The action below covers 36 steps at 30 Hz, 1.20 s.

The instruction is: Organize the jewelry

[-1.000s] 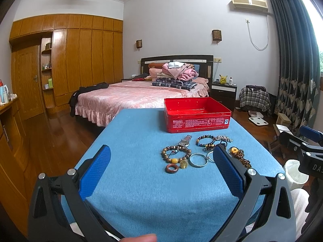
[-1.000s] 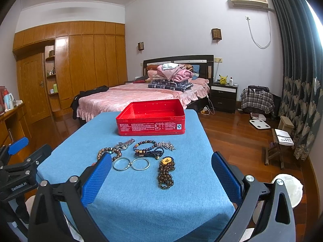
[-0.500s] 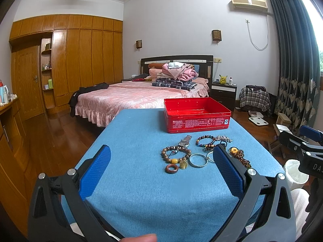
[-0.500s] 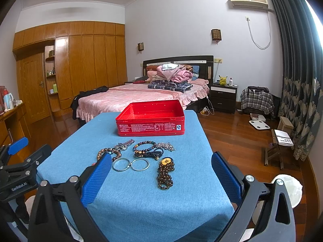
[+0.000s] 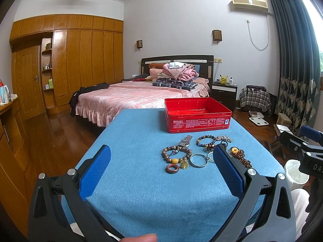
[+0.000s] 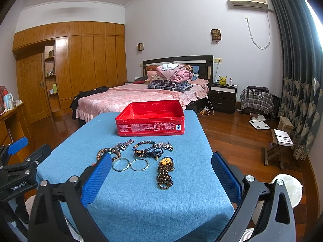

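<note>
1. Right wrist view reads "GenRobot.AI" on the left gripper; the left wrist view shows "DA" on the right gripper.
2. One red tin stands open near the desk's far edge, its white print too small to read.
3. Jewelry between tin and near edge: two silver bangles, one watch, one red-brown ring, one dark bead strand with a yellow tag.
4. Both jaws are spread wide, empty; nothing has shifted since earlier.
</note>
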Each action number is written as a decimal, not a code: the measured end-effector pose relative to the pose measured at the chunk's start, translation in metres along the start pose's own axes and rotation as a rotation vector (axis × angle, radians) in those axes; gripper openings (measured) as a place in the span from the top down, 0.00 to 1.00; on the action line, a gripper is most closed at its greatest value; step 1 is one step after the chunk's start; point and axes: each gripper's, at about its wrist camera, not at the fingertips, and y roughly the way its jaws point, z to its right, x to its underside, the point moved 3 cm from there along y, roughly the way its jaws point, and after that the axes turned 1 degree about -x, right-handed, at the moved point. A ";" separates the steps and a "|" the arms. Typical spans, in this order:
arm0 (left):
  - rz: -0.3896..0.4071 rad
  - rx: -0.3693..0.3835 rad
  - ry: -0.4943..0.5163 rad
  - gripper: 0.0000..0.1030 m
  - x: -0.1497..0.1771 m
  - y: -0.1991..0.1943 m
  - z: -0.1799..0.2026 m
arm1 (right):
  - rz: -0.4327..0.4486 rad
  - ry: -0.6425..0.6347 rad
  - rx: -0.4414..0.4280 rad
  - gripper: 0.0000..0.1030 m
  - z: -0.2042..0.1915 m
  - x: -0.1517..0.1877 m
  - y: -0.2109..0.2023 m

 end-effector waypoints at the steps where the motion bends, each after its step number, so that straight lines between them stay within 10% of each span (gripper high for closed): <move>1: 0.000 0.000 0.000 0.05 0.001 0.000 0.000 | 0.000 0.000 0.000 0.06 0.000 0.000 0.000; 21: 0.012 0.006 -0.013 0.05 -0.001 0.001 -0.002 | 0.017 -0.001 -0.002 0.06 -0.001 0.007 0.000; 36: -0.081 -0.017 -0.033 0.05 0.033 0.075 -0.006 | -0.011 -0.006 0.003 0.06 0.006 0.038 0.066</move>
